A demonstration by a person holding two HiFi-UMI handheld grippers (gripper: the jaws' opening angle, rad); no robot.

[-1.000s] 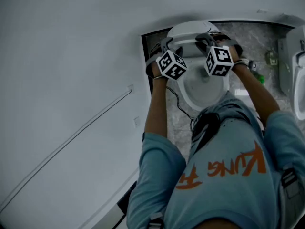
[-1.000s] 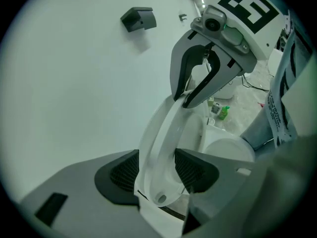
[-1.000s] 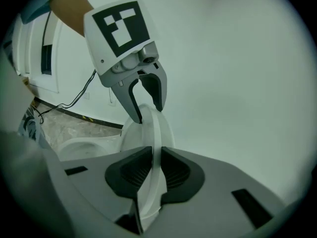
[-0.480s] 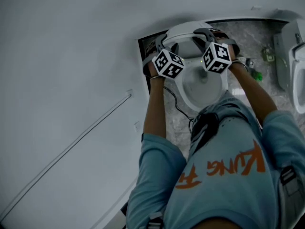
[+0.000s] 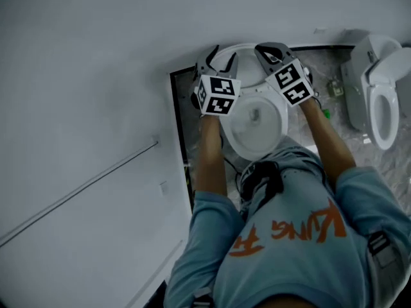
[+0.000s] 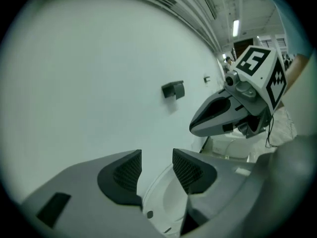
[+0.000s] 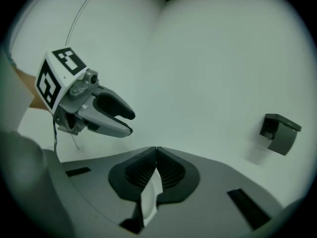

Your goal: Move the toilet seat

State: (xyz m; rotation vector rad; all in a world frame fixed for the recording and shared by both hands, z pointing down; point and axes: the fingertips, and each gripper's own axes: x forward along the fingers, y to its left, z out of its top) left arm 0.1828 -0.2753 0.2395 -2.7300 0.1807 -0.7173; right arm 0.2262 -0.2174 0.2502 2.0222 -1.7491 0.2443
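White wall (image 5: 83, 76) fills left of head view, thin diagonal line (image 5: 77, 191) lower left. Second toilet (image 5: 382, 101) at right edge on grey marbled floor (image 5: 324, 59). Small green item (image 5: 325, 113) on floor. Dark wall-mounted box (image 7: 280, 132) at right of right gripper view.

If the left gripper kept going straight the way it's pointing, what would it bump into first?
Most likely the wall. The left gripper aims at it, jaws apart though just closing, with the seat rim low between them, so the seat might come first.
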